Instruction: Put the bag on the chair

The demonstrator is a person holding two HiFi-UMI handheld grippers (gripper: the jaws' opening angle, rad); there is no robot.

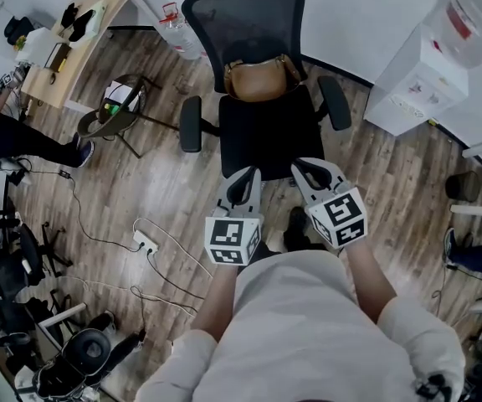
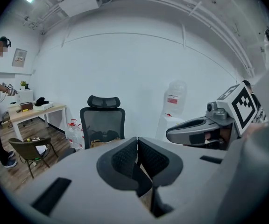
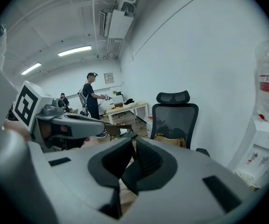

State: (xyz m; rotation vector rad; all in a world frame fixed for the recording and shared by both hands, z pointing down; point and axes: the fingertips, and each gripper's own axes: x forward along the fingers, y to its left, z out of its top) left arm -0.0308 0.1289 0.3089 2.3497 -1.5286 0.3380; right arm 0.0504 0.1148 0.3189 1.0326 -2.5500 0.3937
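Chair, black with a mesh back, stands straight ahead of the person. The tan bag already rests at the back of its seat, against the backrest, with its long axis running side to side across the seat. The left gripper and the right gripper hang side by side near the seat's front edge, both pointing toward the bag and well apart from it. Each has its jaws together on nothing. Neither is clearly nearer, though the left lines up slightly better. The placing looks done.

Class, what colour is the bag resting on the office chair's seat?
The bag is tan brown; the head view shows it best.
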